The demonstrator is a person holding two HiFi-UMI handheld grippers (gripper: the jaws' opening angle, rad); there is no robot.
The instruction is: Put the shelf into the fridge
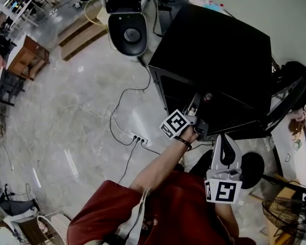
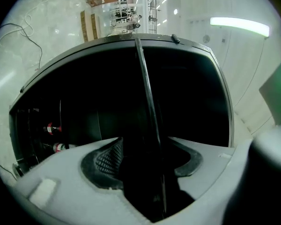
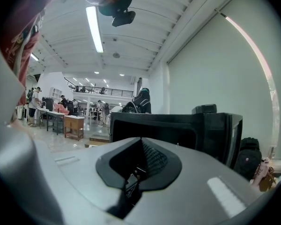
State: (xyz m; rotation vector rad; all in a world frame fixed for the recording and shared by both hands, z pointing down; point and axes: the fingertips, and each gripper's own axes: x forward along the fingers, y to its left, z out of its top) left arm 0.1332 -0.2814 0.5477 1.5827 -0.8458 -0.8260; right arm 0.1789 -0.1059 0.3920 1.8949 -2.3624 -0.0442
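Observation:
The black fridge (image 1: 214,60) stands on the floor with its open front toward me. My left gripper (image 1: 196,100) reaches level into the opening. In the left gripper view its jaws stand open (image 2: 147,156), and the thin dark edge of the shelf (image 2: 146,93) runs between them without either pad pressing on it. Two bottles (image 2: 51,128) show deep in the dark interior. My right gripper (image 1: 222,143) hangs back in front of the fridge (image 3: 178,130), and its pads meet with nothing held (image 3: 139,159).
A power strip (image 1: 138,138) with trailing cables lies on the pale floor left of the fridge. A black-and-white chair-like unit (image 1: 128,29) stands behind it. A black backpack (image 1: 296,80) and a wire fan (image 1: 285,218) sit at the right.

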